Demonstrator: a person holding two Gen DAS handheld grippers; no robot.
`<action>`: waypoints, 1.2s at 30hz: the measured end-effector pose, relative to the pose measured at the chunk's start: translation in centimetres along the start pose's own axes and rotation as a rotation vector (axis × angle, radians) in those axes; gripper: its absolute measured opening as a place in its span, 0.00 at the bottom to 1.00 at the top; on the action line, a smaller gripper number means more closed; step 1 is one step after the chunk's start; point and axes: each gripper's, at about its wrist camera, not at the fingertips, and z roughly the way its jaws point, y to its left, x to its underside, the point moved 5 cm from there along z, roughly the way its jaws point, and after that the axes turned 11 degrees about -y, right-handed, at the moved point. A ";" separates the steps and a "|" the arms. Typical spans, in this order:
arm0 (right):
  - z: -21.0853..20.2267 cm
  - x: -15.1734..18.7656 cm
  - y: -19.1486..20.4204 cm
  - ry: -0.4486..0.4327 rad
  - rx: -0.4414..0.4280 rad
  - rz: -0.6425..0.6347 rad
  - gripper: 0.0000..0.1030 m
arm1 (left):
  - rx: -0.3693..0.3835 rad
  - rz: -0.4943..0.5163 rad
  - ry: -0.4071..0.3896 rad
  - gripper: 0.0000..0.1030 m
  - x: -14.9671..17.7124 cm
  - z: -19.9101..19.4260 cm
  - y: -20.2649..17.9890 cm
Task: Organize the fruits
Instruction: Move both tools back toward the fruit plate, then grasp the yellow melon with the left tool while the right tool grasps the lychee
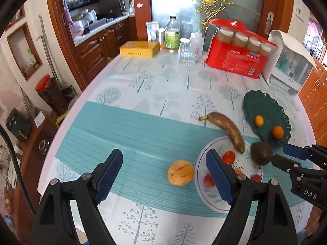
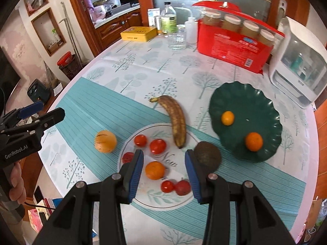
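A white plate (image 2: 143, 201) holds several red tomatoes (image 2: 157, 146) and one orange (image 2: 154, 169). A brown-spotted banana (image 2: 177, 120) lies half on its far rim. A dark avocado (image 2: 208, 155) sits at its right edge. Left of the plate, a yellow-orange round fruit (image 2: 105, 141) rests on the cloth. The green scalloped plate (image 2: 255, 106) carries two small oranges (image 2: 227, 118). My right gripper (image 2: 164, 175) hovers above the white plate, jaws apart and gripping nothing. My left gripper (image 1: 164, 175) stands wide open above the cloth, near the round fruit (image 1: 180, 173).
At the table's far side stand a red pack of jars (image 2: 231, 49), a white appliance (image 2: 300, 65), a glass (image 2: 177, 38), bottles and a yellow tin (image 2: 139, 33). The round table's edge curves along the left. A hand (image 2: 17, 181) holds the left gripper's handle.
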 end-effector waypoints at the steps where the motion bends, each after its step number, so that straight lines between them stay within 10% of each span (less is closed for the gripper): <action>1: 0.5 0.2 0.6 0.008 -0.005 -0.003 0.41 | 0.011 -0.005 0.016 0.80 0.4 0.6 0.4; 36: 13.3 5.3 7.3 0.173 -0.113 -0.122 0.41 | 0.239 -0.105 0.357 0.80 7.8 13.9 -1.5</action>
